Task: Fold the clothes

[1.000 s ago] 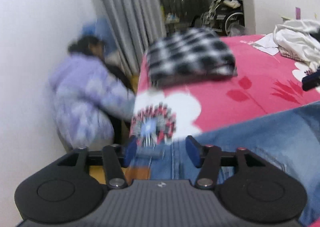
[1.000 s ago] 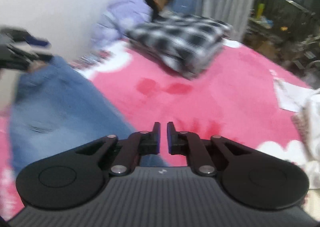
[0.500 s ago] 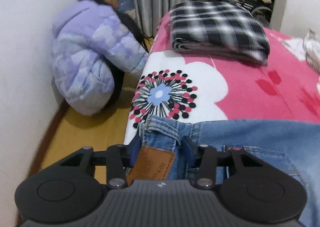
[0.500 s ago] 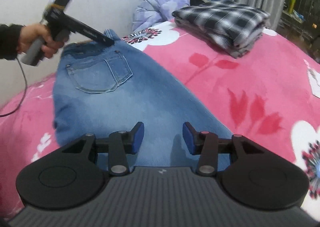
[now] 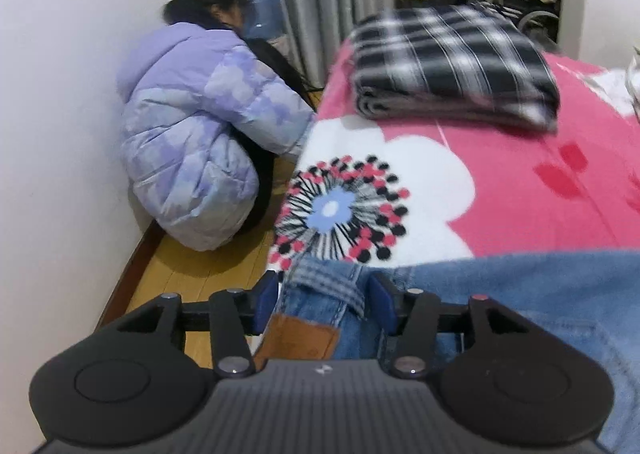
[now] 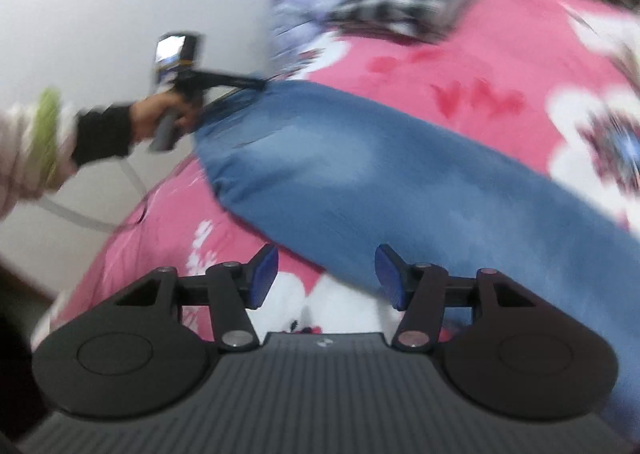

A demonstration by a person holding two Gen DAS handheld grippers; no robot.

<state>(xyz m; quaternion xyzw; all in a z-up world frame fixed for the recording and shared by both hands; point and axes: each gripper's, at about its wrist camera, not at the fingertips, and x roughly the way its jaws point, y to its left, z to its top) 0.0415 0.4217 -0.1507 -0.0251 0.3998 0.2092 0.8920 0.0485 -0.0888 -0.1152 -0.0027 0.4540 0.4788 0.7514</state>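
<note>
Jeans (image 5: 520,294) lie spread across the pink flowered bedspread (image 5: 540,205) in the left wrist view, their waistband at the bed's near corner. The left gripper (image 5: 324,296) straddles that waistband: the belt loop and the brown leather patch (image 5: 298,338) sit between its blue pads, and the jaws are opening, with a gap visible on each side of the denim, so the cloth looks released rather than pinched. That placement suits a garment just laid flat for folding. Beyond it a folded plaid garment (image 5: 452,65) rests further up the bed, probably finished work, and a person in a lilac puffer jacket (image 5: 200,133) crouches on the floor beside the wall. Half a second ago the pads stood closer on the waistband; the view itself has barely shifted.

Seen from the right wrist, the picture is smeared by motion. The right gripper (image 6: 326,278) hovers with its jaws opening and nothing between them, above the lower edge of the jeans where denim meets bedspread, likely heading for a leg to begin a fold. Across the garment a hand (image 6: 164,113) holds the left gripper at the waistband. Compared with half a second ago, this camera has swung sideways and rolled, so the jeans now run diagonally across the frame, and the jaws are wider.
</note>
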